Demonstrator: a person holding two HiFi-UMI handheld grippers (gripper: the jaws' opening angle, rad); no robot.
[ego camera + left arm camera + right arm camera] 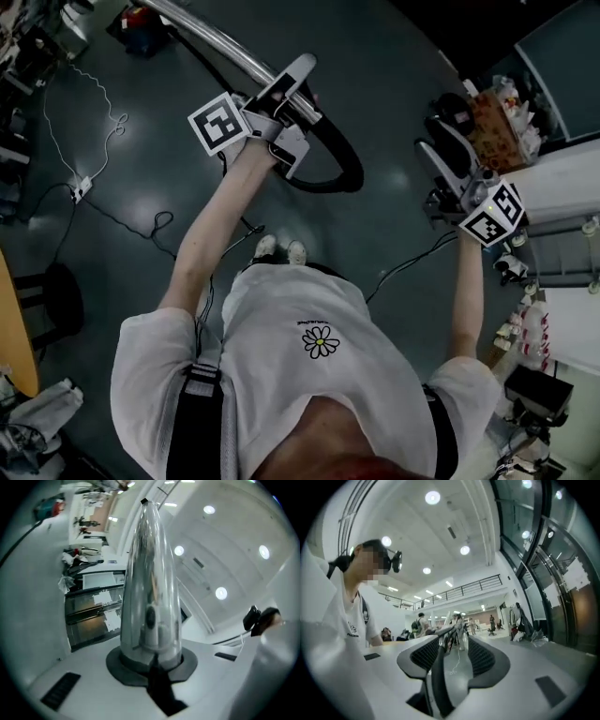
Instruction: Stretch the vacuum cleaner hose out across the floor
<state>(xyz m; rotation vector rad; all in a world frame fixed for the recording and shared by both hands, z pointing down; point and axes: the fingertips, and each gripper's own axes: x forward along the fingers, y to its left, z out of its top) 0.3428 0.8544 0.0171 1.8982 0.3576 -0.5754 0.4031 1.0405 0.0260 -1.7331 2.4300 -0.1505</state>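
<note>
In the head view the vacuum's shiny metal tube (211, 37) slants from the top left down toward the middle. A black hose (342, 164) curls off its lower end in a loop on the dark floor. My left gripper (298, 80) is shut around that tube. The left gripper view shows the chrome tube (150, 573) rising straight out from between the left gripper's (151, 667) dark pads. My right gripper (439, 141) hangs in the air at the right, away from the hose. Its ribbed pads (480, 656) stand apart on the right gripper (452, 651), holding nothing.
A thin white cord (84, 112) and a power strip (80, 187) lie on the floor at the left, with black cables (141, 225) nearby. White cabinets (562, 178) and a patterned bag (492, 127) crowd the right side. A dark stool (56, 295) stands at the left edge.
</note>
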